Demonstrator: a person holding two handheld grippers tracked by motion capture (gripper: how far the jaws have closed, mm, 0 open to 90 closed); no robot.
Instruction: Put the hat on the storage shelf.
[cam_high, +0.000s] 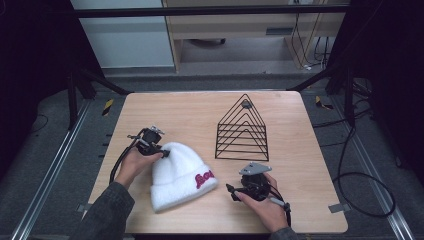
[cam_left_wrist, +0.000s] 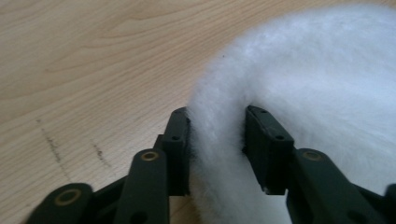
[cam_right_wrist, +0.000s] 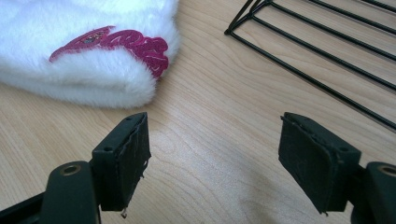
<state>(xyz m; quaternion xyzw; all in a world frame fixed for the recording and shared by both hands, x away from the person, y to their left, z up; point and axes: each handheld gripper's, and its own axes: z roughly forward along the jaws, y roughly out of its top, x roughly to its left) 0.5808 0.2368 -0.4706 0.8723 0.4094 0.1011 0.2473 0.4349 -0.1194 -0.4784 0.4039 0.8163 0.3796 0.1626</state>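
White beanie (cam_high: 178, 175): soft, long-piled fleecy knit, dome-shaped crown with a thick folded cuff, lying flat on the table (cam_high: 200, 112) toward the person's side, crown toward the far left, cuff toward the near right. Embroidered script (cam_right_wrist: 114, 42) in dark pink on the cuff, cursive, partly folded under and not legible. Table: square top, pale wood grain, rounded corners, a few dark scuffs near the hat's crown. Left gripper (cam_left_wrist: 217, 140): black two-jaw tool, held in the left hand (cam_high: 131, 165) at the hat's crown; its jaws are pinching a ridge of the fleece, pads (cam_left_wrist: 180, 140) pressed into the pile on both sides. Right gripper (cam_right_wrist: 212, 158): same make, grey three-cornered plate on top, held in the right hand (cam_high: 265, 205) just beyond the hat's cuff on its right; jaws spread wide over bare wood, nothing between them, pads dark and roughly textured. Wire rack (cam_high: 242, 129): thin black metal rods forming nested triangles, peaked outline, standing beyond the hat on its far right, well apart from it; nothing lies between the hat and either gripper.
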